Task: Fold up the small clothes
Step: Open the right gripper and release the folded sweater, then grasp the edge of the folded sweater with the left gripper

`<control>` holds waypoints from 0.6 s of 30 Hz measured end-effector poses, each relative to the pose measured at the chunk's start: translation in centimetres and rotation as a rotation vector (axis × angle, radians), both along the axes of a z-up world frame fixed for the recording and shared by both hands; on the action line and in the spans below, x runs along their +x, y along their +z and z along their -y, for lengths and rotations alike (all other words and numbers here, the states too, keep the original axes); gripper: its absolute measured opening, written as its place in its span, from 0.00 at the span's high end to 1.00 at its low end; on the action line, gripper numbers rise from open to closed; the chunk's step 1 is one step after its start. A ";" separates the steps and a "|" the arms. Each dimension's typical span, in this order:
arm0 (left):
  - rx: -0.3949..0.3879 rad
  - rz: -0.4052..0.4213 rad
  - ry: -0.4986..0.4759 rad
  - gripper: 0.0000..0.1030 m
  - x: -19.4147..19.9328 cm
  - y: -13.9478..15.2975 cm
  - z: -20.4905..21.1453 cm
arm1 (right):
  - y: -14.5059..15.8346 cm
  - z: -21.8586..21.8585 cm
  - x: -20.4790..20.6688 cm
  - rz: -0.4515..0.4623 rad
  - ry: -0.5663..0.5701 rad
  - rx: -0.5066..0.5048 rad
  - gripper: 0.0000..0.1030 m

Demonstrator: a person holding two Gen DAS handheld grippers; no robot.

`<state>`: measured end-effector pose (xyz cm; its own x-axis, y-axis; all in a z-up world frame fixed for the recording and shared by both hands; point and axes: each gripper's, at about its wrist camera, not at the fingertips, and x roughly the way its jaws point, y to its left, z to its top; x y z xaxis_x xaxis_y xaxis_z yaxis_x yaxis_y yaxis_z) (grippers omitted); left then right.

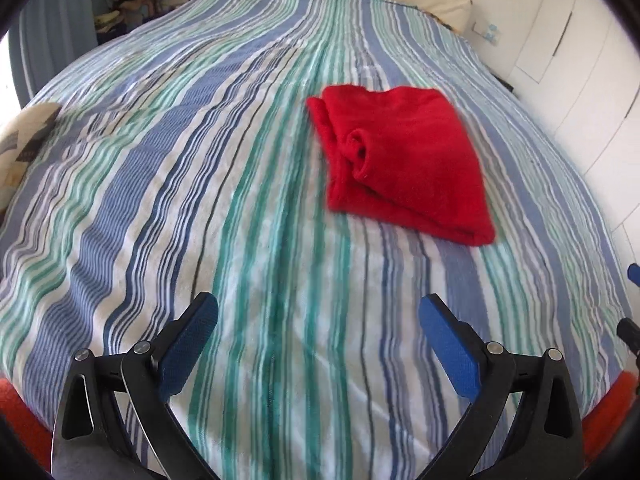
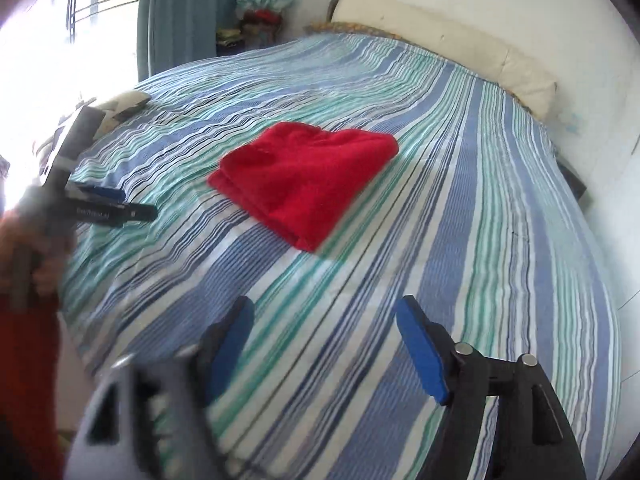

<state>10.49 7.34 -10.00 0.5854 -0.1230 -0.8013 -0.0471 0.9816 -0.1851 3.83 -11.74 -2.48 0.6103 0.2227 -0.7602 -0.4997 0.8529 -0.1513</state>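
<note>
A red garment (image 1: 404,160) lies folded into a thick rectangle on the striped bedspread (image 1: 240,200), right of the bed's middle. One rolled edge shows on its left side. My left gripper (image 1: 319,304) hangs open over bare bedspread, short of the garment, with nothing between its blue pads. In the right wrist view the same red garment (image 2: 304,176) sits ahead and to the left. My right gripper (image 2: 326,308) is open and empty above the bedspread (image 2: 460,240), well clear of the cloth. At the left edge of that view, a hand holds the left gripper (image 2: 128,204).
A cream pillow (image 2: 448,44) lies along the bed's head by the white wall. A pile of clothes (image 2: 262,12) stands in the far corner beside a blue curtain (image 2: 200,12). A patterned cushion (image 1: 28,136) rests at the bed's left edge. White cupboard doors (image 1: 580,40) stand on the right.
</note>
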 end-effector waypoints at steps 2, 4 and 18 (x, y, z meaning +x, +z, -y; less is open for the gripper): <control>-0.050 0.022 -0.066 0.02 1.9 1.8 1.4 | 0.4 1.5 -0.5 -0.007 -0.017 0.020 0.20; -0.098 0.030 -0.104 0.02 4.6 3.2 2.3 | -0.1 2.4 0.9 -0.049 -0.044 0.066 0.20; 0.005 -0.166 -0.001 0.19 18.6 -6.2 0.5 | -9.3 -3.2 23.8 -0.327 -0.146 0.677 0.54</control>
